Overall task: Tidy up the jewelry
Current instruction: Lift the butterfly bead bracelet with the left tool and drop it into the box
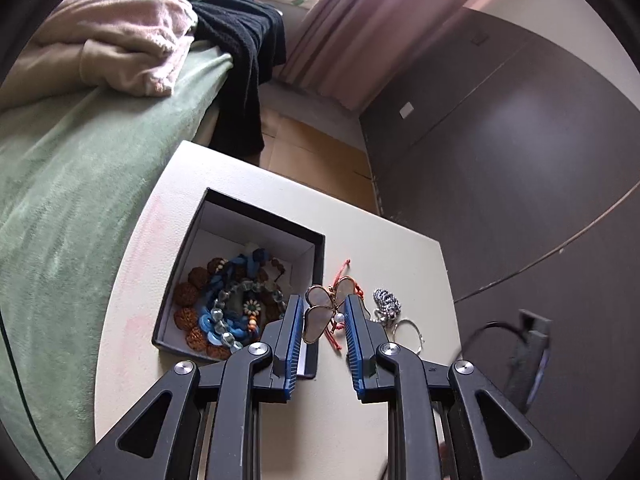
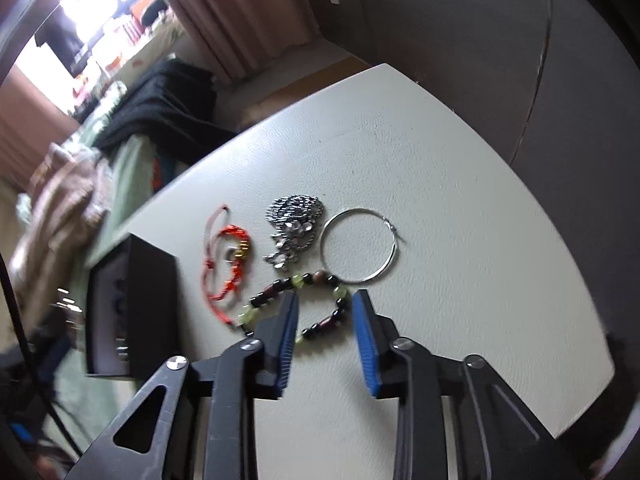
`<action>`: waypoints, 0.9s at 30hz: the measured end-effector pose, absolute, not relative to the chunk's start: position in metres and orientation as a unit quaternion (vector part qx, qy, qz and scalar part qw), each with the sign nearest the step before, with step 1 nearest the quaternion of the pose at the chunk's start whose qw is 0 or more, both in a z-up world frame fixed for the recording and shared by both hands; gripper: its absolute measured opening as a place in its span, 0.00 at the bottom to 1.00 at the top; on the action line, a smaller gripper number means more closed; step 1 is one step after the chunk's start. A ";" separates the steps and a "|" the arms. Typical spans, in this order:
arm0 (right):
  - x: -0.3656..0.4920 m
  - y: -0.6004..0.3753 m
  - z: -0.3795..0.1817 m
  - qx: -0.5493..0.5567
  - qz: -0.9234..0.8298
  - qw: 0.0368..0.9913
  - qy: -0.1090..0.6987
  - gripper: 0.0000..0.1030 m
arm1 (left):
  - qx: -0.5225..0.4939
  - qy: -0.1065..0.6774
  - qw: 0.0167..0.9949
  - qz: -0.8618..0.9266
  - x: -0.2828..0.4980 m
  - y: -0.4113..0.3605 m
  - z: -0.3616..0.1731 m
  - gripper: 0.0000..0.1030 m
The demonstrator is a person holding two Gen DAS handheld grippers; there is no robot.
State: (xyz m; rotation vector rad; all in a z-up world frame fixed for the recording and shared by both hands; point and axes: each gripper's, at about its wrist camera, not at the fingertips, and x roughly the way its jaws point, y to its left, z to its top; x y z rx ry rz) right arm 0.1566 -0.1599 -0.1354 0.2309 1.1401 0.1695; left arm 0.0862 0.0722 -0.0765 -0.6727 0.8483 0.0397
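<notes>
In the left wrist view my left gripper point(image 1: 323, 309) is shut on a gold-framed butterfly piece point(image 1: 320, 315), held above the right rim of the open black box point(image 1: 256, 212), which holds several bead strings point(image 1: 232, 308). A red cord bracelet point(image 1: 340, 284), a silver chain heap point(image 1: 386, 301) and a silver hoop point(image 1: 408, 330) lie on the table beside the box. In the right wrist view my right gripper point(image 2: 325, 300) is open, its jaws over a dark and green bead bracelet point(image 2: 296, 304). The red cord bracelet point(image 2: 228, 264), chain heap point(image 2: 294, 224), hoop point(image 2: 358, 246) and box point(image 2: 132, 304) lie beyond.
The white table point(image 2: 460, 220) ends at a dark wall point(image 1: 520, 160) on the right. A bed with a green cover point(image 1: 80, 184), pink and black clothes point(image 1: 240, 40) lies left of the table. A curtain point(image 1: 360, 32) hangs behind.
</notes>
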 end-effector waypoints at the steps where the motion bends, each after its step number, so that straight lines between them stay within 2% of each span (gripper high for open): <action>1: 0.160 -0.156 -0.140 0.089 0.069 0.834 0.541 0.27 | -0.324 0.403 0.856 0.018 0.086 0.074 -0.077 0.21; 4: 0.164 -0.151 -0.145 0.054 0.054 0.841 0.536 0.24 | -0.344 0.401 0.849 0.015 0.089 0.084 -0.083 0.21; 5: 0.165 -0.149 -0.145 0.047 0.056 0.841 0.537 0.19 | -0.349 0.402 0.846 0.015 0.090 0.086 -0.085 0.21; 6: 0.166 -0.147 -0.147 0.043 0.059 0.838 0.541 0.10 | -0.356 0.402 0.843 0.016 0.090 0.089 -0.085 0.21; 8: 0.166 -0.145 -0.146 0.029 0.060 0.839 0.540 0.10 | -0.371 0.396 0.840 0.014 0.090 0.096 -0.084 0.26; 9: 0.165 -0.146 -0.145 0.034 0.066 0.838 0.540 0.10 | -0.379 0.391 0.839 0.015 0.088 0.099 -0.082 0.38; 10: 0.163 -0.149 -0.142 0.049 0.074 0.838 0.539 0.10 | -0.386 0.382 0.839 0.016 0.085 0.103 -0.080 0.56; 12: 0.161 -0.156 -0.131 0.072 0.082 0.840 0.531 0.09 | -0.393 0.360 0.846 0.031 0.076 0.108 -0.074 0.68; 16: 0.149 -0.154 -0.090 0.101 0.116 0.856 0.493 0.09 | -0.410 0.338 0.846 0.044 0.066 0.122 -0.068 0.68; 22: 0.127 -0.126 -0.034 0.073 0.170 0.878 0.441 0.09 | -0.430 0.322 0.840 0.071 0.051 0.142 -0.066 0.68; 27: 0.123 -0.095 -0.013 0.058 0.216 0.876 0.427 0.09 | -0.442 0.305 0.838 0.095 0.035 0.164 -0.064 0.68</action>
